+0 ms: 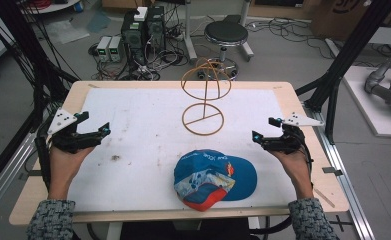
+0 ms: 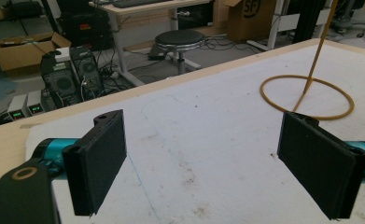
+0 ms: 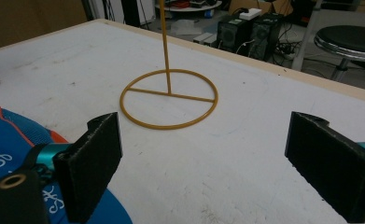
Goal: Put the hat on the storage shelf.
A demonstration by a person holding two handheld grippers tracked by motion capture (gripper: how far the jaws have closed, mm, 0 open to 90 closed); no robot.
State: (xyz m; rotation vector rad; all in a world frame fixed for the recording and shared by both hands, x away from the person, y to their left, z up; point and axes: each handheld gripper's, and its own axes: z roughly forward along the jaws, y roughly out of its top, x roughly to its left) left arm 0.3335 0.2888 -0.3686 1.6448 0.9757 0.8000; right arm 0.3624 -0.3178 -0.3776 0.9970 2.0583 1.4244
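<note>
Lying flat near table edge — blue cap — both grippers apart.

Cardboard box, on the floor beyond the desk's far edge: dark printed letters reading "SF", a further character cut off.
Blue cap, near the desk's near edge: white lettering across the crown, too small and distorted to read; in the right gripper view the fragment looks like "oo".

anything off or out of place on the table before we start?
Nothing is askew or damaged. The cap lies flat near the front edge, the wire hat stand stands upright behind it, empty. Only oddity: brown smudges on the white mat.
</note>
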